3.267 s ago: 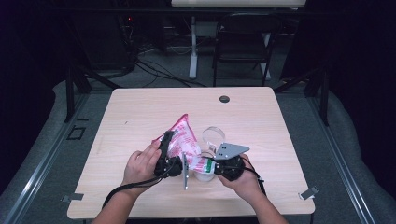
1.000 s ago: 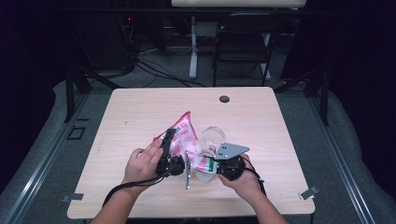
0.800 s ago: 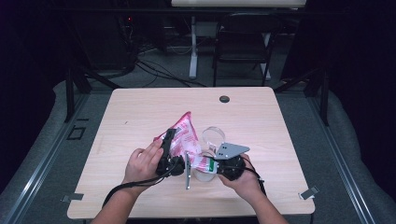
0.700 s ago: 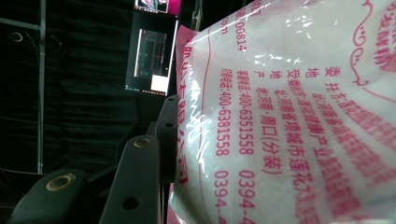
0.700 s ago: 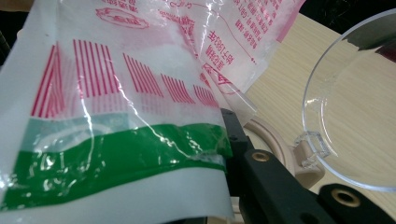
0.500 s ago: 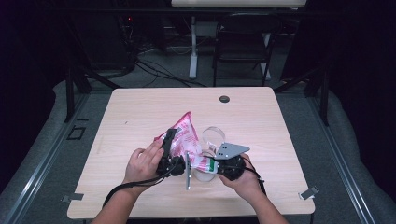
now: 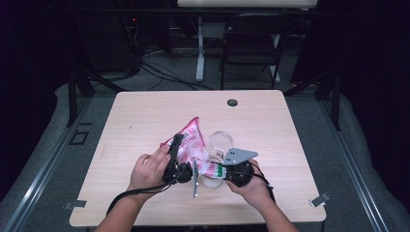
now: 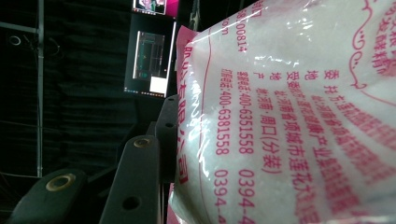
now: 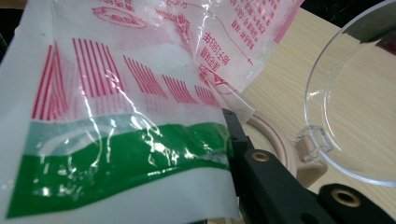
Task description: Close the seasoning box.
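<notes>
A pink-and-white printed bag (image 7: 192, 145) of white granules is held tilted above the near middle of the worktop (image 7: 145, 116), just left of a round container (image 7: 212, 180) with its clear hinged lid (image 7: 221, 141) open. The left gripper (image 7: 177, 145) has its fingers clamped on the bag's upper left edge. The right gripper (image 7: 220, 170) has its fingers clamped on the bag's green-striped lower end, directly over the container.

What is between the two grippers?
The pink-and-white bag stretches between the left gripper and right gripper, seen in the high view.
</notes>
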{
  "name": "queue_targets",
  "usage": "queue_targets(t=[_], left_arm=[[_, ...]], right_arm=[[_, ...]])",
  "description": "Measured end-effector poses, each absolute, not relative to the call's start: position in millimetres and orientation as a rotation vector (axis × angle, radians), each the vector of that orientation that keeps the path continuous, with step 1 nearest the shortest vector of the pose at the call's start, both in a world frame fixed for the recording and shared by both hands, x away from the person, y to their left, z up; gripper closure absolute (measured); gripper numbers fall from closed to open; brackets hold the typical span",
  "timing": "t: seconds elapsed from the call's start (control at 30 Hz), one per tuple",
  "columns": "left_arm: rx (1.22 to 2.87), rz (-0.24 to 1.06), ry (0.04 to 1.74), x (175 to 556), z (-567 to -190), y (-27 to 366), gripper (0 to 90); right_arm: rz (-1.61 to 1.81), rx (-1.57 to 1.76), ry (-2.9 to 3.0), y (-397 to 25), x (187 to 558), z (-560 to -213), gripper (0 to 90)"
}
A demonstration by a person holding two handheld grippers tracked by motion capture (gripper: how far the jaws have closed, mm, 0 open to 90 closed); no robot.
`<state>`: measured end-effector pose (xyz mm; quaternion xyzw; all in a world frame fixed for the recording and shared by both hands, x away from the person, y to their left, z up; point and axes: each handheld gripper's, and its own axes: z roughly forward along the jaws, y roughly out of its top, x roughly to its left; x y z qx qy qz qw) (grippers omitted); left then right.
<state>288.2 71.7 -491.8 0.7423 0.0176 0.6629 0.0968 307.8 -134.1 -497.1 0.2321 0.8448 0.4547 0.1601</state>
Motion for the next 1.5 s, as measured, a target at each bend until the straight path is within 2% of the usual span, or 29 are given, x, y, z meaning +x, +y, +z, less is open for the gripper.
queue_targets(t=[1.5], left_arm=[[2.192,1.977,0.009,286.1,-494.4,68.3,63.0]], right_arm=[[1.302,0.706,2.446,-134.3,310.7,-499.3,90.0]])
